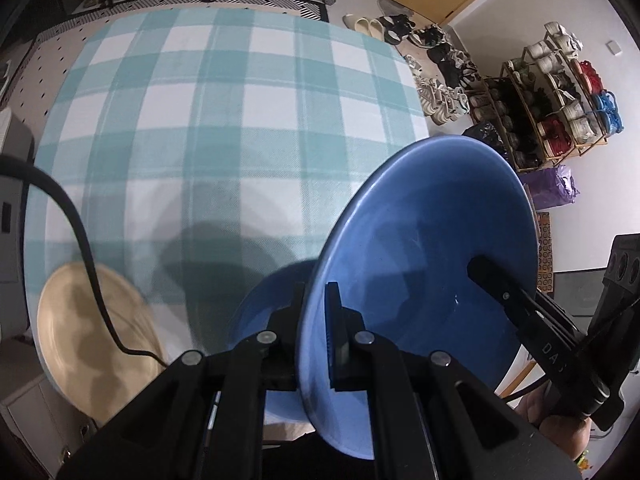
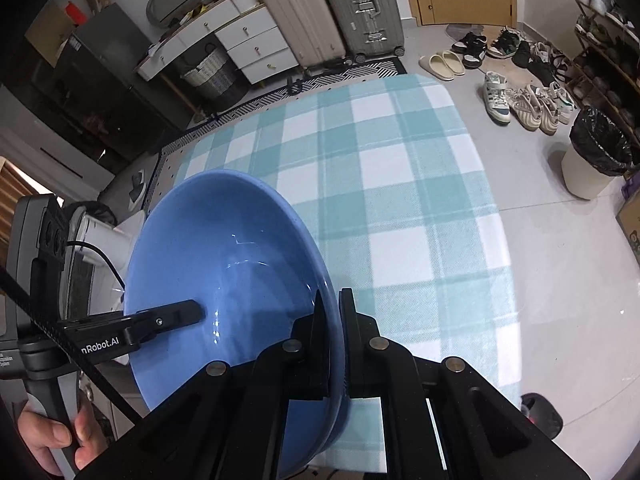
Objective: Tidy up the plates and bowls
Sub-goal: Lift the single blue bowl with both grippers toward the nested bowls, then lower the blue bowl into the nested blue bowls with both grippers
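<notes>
A blue bowl (image 1: 424, 240) is held above the checked table, gripped on opposite rims by both grippers. My left gripper (image 1: 316, 320) is shut on its near rim in the left wrist view. My right gripper (image 2: 332, 332) is shut on the other rim; the bowl also shows in the right wrist view (image 2: 224, 260). The right gripper's finger (image 1: 504, 292) reaches in from the right in the left view. A second blue dish (image 1: 264, 312) lies on the table under the bowl. A cream plate (image 1: 80, 336) lies at the table's near left.
The table with a teal-and-white checked cloth (image 1: 224, 112) spreads ahead. A black cable (image 1: 80, 240) crosses the cream plate. On the floor are shoes (image 2: 520, 100), a shoe rack (image 1: 552, 92), a lined bin (image 2: 592, 152) and suitcases (image 2: 328, 12).
</notes>
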A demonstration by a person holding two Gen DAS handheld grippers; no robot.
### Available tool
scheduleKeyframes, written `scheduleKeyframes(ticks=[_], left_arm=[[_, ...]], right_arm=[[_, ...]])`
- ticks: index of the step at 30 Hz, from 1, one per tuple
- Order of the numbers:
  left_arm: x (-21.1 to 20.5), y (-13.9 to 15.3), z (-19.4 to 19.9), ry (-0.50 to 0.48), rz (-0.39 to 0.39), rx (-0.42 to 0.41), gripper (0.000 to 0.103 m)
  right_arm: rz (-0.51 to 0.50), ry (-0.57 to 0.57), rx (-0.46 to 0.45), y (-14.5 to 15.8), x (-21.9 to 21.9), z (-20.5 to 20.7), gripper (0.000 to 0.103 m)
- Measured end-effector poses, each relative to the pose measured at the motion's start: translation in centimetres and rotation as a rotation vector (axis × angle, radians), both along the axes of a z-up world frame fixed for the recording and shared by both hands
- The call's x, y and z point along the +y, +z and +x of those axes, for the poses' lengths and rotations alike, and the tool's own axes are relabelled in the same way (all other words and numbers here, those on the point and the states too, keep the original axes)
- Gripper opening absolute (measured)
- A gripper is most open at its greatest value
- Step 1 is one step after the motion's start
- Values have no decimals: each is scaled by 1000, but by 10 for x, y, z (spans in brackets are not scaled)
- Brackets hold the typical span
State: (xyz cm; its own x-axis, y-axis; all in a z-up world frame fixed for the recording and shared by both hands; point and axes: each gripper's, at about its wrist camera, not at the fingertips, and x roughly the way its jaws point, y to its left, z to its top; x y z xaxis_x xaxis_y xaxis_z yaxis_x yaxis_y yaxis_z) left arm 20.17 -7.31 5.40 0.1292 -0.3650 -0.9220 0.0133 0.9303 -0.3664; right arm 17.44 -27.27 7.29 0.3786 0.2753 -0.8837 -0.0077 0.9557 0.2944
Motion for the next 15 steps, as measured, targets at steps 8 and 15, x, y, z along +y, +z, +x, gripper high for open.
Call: scheduleKeyframes(ticks=[8, 15], left_arm=[[23, -27, -33, 25, -2, 25, 4], [23, -48, -43, 31, 58, 21, 5]], right_arm=[[-17, 33, 33, -26, 27, -31, 4], [-19, 49, 9, -51, 37, -49, 4]])
